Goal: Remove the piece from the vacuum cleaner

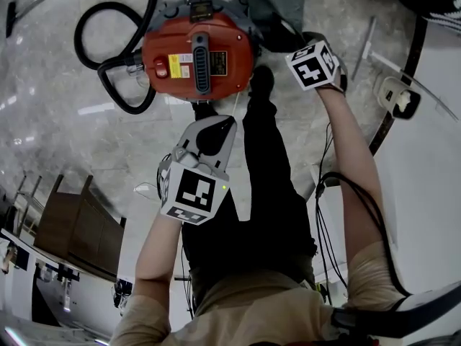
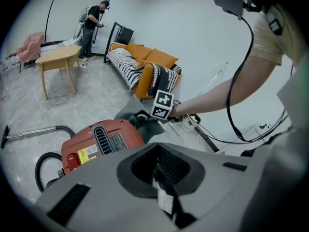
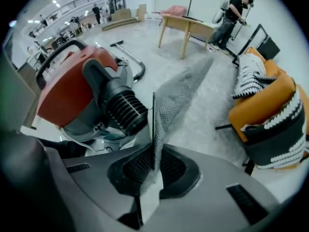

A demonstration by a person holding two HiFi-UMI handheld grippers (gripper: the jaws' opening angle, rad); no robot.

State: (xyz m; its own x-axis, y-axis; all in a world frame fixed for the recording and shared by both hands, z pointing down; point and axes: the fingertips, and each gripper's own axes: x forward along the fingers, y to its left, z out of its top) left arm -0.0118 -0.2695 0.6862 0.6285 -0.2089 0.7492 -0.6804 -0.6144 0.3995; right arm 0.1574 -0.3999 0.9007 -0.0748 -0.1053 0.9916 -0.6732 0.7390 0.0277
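The red vacuum cleaner stands on the marble floor, its black ribbed hose port facing the right gripper. A grey mesh fabric piece lies stretched from beside the vacuum's right flank. My right gripper points down beside the vacuum and is shut on the near edge of that fabric. My left gripper hangs shut and holds nothing, nearer to me than the vacuum and apart from it.
A black hose loops left of the vacuum. A metal wand and a white fitting lie to the right. An orange sofa, a wooden table and a standing person are further off.
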